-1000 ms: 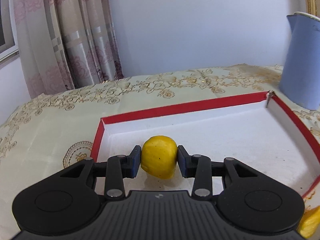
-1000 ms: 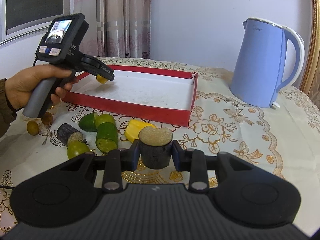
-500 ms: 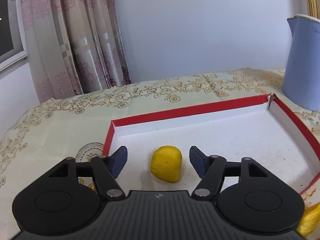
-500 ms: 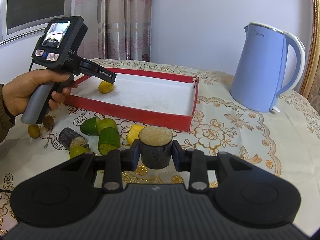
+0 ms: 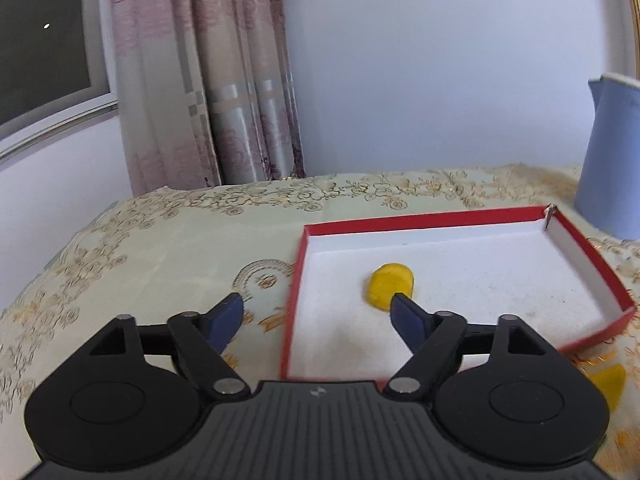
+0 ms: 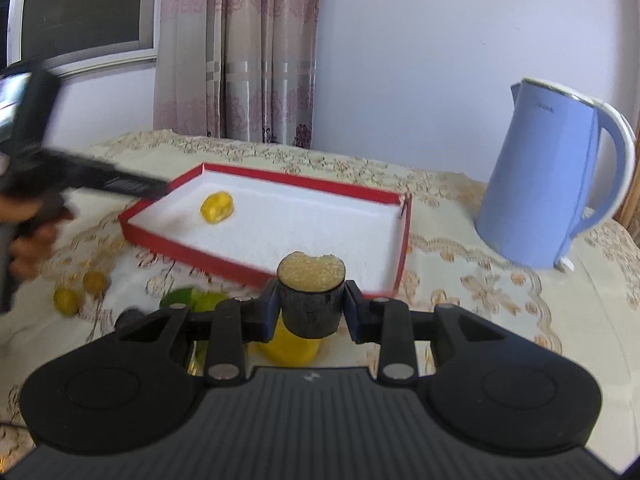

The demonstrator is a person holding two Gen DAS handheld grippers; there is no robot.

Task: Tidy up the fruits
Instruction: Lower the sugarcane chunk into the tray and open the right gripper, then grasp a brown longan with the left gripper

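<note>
Evidently stiff, light, rough-barked: dark cane piece pinched by right tongs at its sides. Left tongs opening, empty, clear of yellow fruit.

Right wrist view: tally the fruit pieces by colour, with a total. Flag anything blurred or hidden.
yellow chunks: 2, one in the red tray, one on the cloth
small yellow-brown rounds: 2
green pieces: 2 showing, blurred and partly hidden
dark cylinders: 2, one in the right hand-held gripper, one partly hidden
Total: 8 showing
</note>
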